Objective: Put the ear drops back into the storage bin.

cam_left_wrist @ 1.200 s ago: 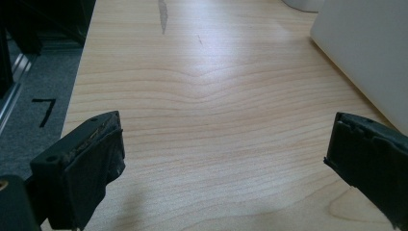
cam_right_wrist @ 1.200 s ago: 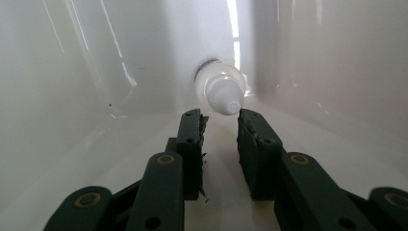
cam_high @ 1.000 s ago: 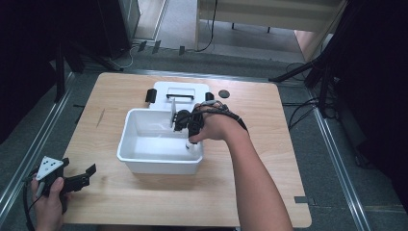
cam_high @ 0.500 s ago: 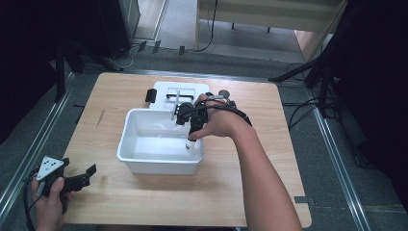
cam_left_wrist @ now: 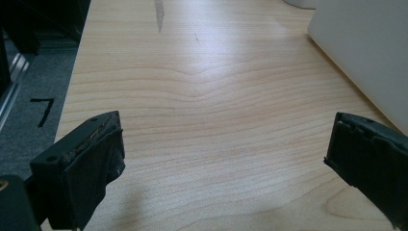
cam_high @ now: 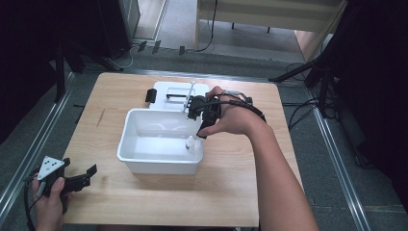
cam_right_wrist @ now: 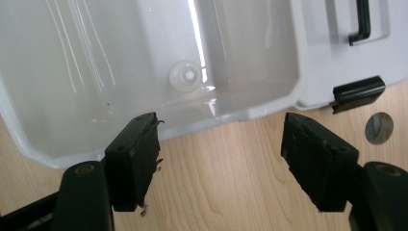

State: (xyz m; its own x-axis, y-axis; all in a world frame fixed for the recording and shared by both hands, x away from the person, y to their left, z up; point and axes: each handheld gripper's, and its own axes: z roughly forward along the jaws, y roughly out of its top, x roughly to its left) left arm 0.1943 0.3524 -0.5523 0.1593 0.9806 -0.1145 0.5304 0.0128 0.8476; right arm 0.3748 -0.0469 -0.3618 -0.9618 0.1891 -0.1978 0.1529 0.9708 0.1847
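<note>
Flanking the white tub [cam_high: 144, 161]: lid [cam_high: 175, 90], small disc [cam_right_wrist: 378, 128].

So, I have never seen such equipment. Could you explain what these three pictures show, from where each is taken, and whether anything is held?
A person sits at a wooden table and holds a hand tool with two black jaws in each hand. The high view looks down from above. The other two pictures come from small cameras riding on each tool, looking along its jaws.

The left gripper rests near the table's front left corner, open and empty. The right gripper hovers at the far right rim of a white bin, also open and empty.

Inside the bin stands a small white bottle; the right gripper view sees it from above. Behind the bin lies its white lid with black latches.
</note>
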